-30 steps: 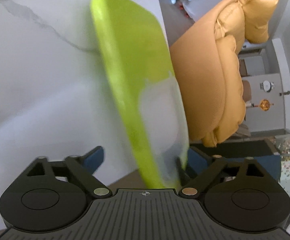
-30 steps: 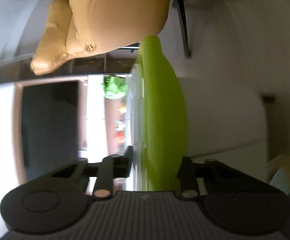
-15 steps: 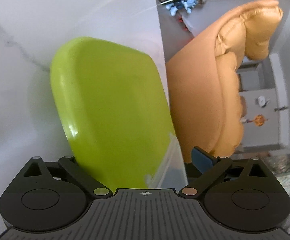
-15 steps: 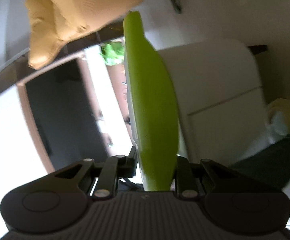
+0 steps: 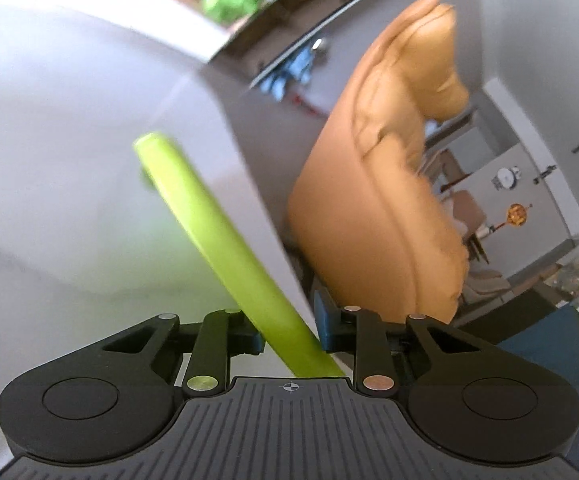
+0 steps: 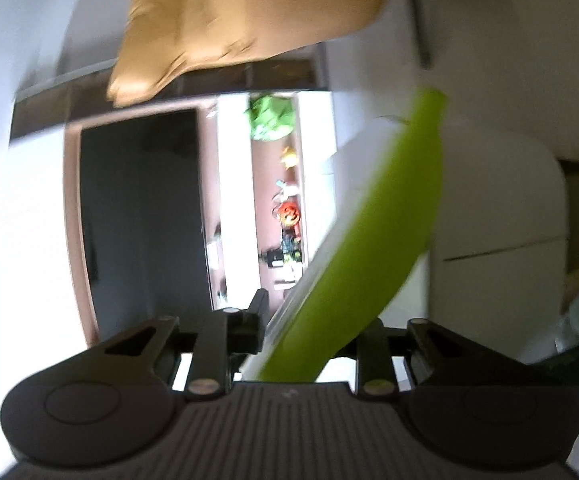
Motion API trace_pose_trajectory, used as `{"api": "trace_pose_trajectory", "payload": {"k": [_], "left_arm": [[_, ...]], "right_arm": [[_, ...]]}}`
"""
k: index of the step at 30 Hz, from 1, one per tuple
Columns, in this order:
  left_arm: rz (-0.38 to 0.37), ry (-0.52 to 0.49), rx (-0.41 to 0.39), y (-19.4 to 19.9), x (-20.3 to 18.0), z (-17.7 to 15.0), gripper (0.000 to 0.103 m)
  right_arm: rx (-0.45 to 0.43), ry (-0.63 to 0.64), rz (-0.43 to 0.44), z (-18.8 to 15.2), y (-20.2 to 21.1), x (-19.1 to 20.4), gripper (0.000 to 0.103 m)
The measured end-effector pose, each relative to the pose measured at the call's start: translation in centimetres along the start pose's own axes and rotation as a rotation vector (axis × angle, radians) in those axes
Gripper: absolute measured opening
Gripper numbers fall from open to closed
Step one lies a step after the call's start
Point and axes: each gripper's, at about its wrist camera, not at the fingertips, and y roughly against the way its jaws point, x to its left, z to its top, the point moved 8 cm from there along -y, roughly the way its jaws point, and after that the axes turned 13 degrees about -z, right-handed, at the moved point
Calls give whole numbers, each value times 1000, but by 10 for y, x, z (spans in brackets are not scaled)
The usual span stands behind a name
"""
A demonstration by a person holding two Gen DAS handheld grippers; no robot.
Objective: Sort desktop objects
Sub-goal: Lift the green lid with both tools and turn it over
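While both views blur, one green tray shows edge-on. Left gripper: jaws clamped on tray, which slants toward 11 o'clock over a white table. Right gripper: jaws clamped on tray, slanting toward 1 o'clock. Tan chair at 2 o'clock, left view.

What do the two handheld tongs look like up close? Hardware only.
Both tongs, left and right, share one build: matte black ribbed centre plate, round black hubs either side, black linkage bars on silver and copper-coloured pins. The left plate has a small crosshair mark, and its fingertips carry blue pads. No cables or sleeves show.
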Motion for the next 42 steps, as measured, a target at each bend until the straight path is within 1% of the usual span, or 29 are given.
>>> {"api": "trace_pose_trajectory", "payload": {"k": [2,4,7,9,10,12,14,17,19,20,23,24,26,27,30,33,35,37,38,39,41,42], "left_arm": [[-22,9,-40,26,-4,17,27],[-48,11,-86,54,-10,34,27],[-52,-50,-178,115,-28,57,28],[-37,-100,-238,164,-36,67,29],[-21,-122,-261,189,-37,70,30],[37,-153,-305,237,-30,70,33],[103,-157,-350,284,-16,63,36],[179,-125,-410,349,12,46,37],[215,-86,-437,381,30,34,38],[230,-64,-446,393,39,27,38],[243,11,-430,416,65,5,42],[236,40,-425,420,71,-1,43],[228,83,-409,426,82,-10,49],[221,100,-396,433,87,-16,51],[194,161,-354,462,107,-36,56],[223,164,-309,471,122,-50,72],[234,169,-291,476,128,-61,76],[204,179,-264,479,132,-71,78],[187,185,-260,481,134,-76,82],[171,192,-258,484,136,-79,88],[120,208,-242,489,139,-85,93],[84,212,-234,494,139,-88,93]], "right_arm": [[10,84,12,-12,-9,30,33],[21,154,53,-24,-15,59,33],[66,238,135,-53,-27,104,33],[110,287,188,-76,-37,128,33],[137,309,212,-88,-44,138,33],[206,367,250,-123,-62,154,33],[274,432,280,-157,-83,168,34],[397,487,286,-215,-117,171,34],[480,488,269,-241,-142,171,34],[523,487,257,-260,-151,166,34],[591,495,220,-290,-169,151,34],[595,511,209,-299,-168,145,33],[606,540,177,-327,-152,126,32],[611,544,161,-333,-150,120,31],[630,545,112,-341,-159,116,29],[630,571,80,-343,-156,111,27],[623,583,59,-348,-155,111,26],[613,576,42,-348,-159,106,25],[600,568,33,-345,-161,106,25],[587,563,23,-339,-164,109,24],[561,559,6,-330,-166,113,22],[548,558,-3,-326,-167,115,22]]}}
